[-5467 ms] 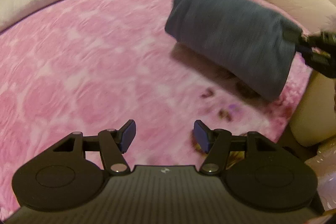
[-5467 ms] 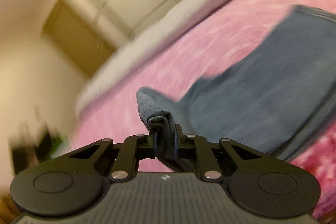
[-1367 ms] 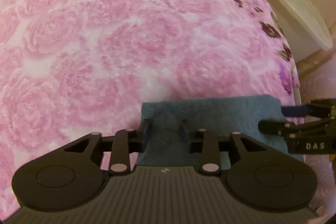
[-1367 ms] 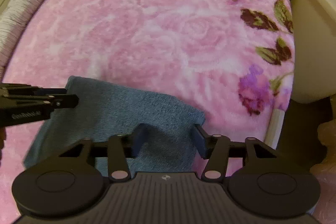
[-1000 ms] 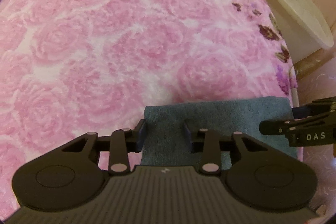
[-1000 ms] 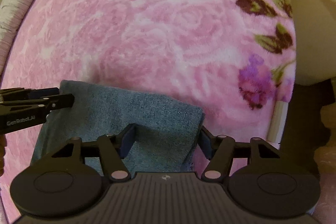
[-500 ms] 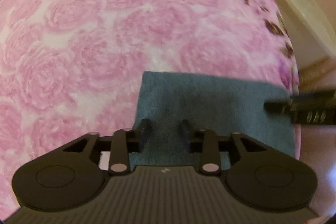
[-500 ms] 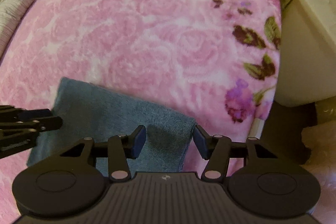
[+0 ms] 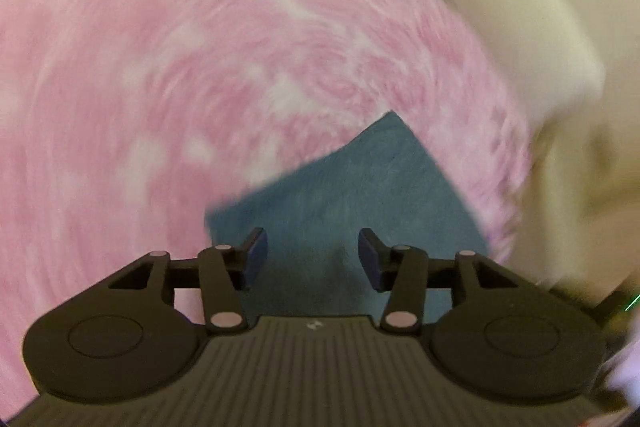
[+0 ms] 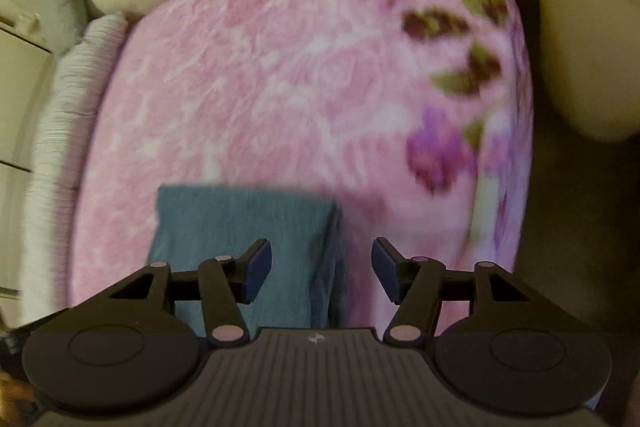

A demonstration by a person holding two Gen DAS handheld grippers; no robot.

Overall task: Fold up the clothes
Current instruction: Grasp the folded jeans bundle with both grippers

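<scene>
A folded blue cloth point(image 9: 360, 195) lies flat on the pink rose-patterned blanket point(image 9: 168, 75), near its edge. In the left wrist view, which is smeared by motion, my left gripper point(image 9: 312, 259) hovers over the cloth's near part; its jaws are opening and nothing is pinched between them. In the right wrist view the same cloth point(image 10: 240, 227) shows as a neat rectangle with its folded edge on the right. My right gripper point(image 10: 322, 269) hangs above that right edge, jaws opening, its pads clear of the fabric.
Cream cushions point(image 9: 520, 27) border the blanket point(image 10: 280, 67). A grey-white ribbed pillow point(image 10: 68, 115) lies along the left side in the right wrist view. A cream bin or tub point(image 10: 580, 19) stands off the blanket's right edge, with dark floor point(image 10: 568, 227) beside it.
My left gripper has rolled sharply and swung sideways, and its jaws have widened off the cloth. The right gripper pulled back a little. Neither gripper shows in the other's view any more.
</scene>
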